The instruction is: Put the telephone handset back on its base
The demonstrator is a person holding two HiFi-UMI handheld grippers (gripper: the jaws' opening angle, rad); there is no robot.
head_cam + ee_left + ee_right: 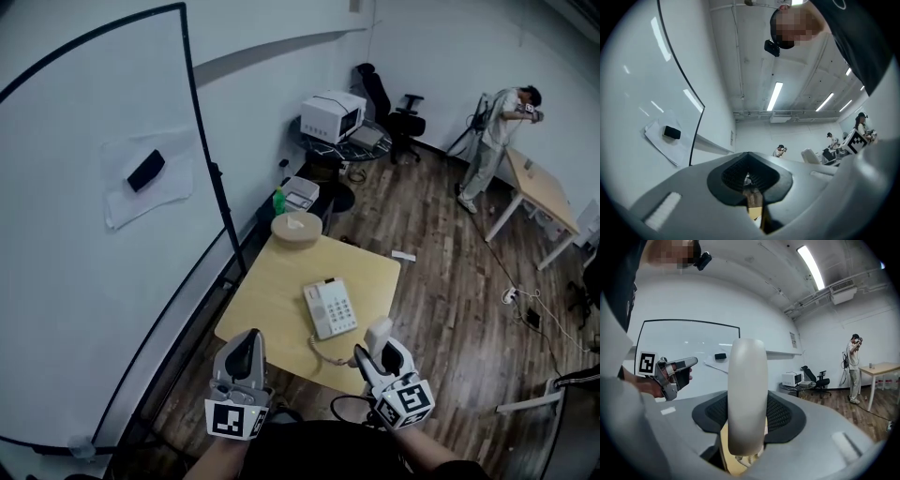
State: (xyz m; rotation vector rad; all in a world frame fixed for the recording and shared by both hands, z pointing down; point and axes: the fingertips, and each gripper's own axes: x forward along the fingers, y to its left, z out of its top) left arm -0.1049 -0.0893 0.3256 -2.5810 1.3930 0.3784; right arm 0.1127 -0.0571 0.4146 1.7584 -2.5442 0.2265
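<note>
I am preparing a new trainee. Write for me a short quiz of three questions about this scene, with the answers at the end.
1. Multiple choice: what does the right gripper hold between its jaws?
A) an eraser
B) the telephone handset
C) nothing

2. True or false: the telephone base stands on the table without its handset.

3. Fill in the missing word: the left gripper holds nothing, and its jaws are ___.

Key: 1 B; 2 true; 3 shut.
</note>
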